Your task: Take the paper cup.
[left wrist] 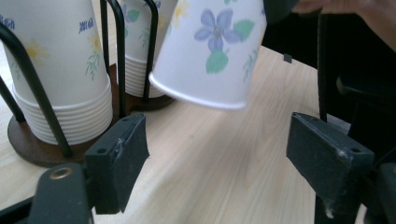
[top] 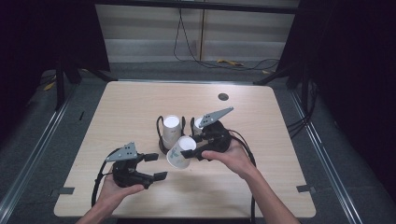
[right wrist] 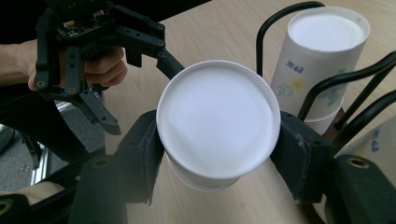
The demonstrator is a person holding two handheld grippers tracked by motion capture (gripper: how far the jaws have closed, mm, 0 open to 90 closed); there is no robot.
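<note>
Progress looks about halfway, judging by how things lie: one white paper cup with a purple flower print (top: 178,153) is off the dark wooden cup holder with black wire loops (top: 163,145) and rides tilted in the air just in front of it, above the pale wood tabletop (top: 135,105). The right tongs (right wrist: 217,158) are clenched on that cup, one black pad on each side of its wall, closed bottom toward the right gripper camera. The left tongs (top: 155,166) are released, jaws spread wide and holding nothing, just beside the cup's open rim. What is left, I would judge, is a handover or setting the cup down. Two stacks of flower-printed white paper cups (left wrist: 56,70) stand upside down in the holder. Small blue lettering sits on their walls, too blurred to read.
</note>
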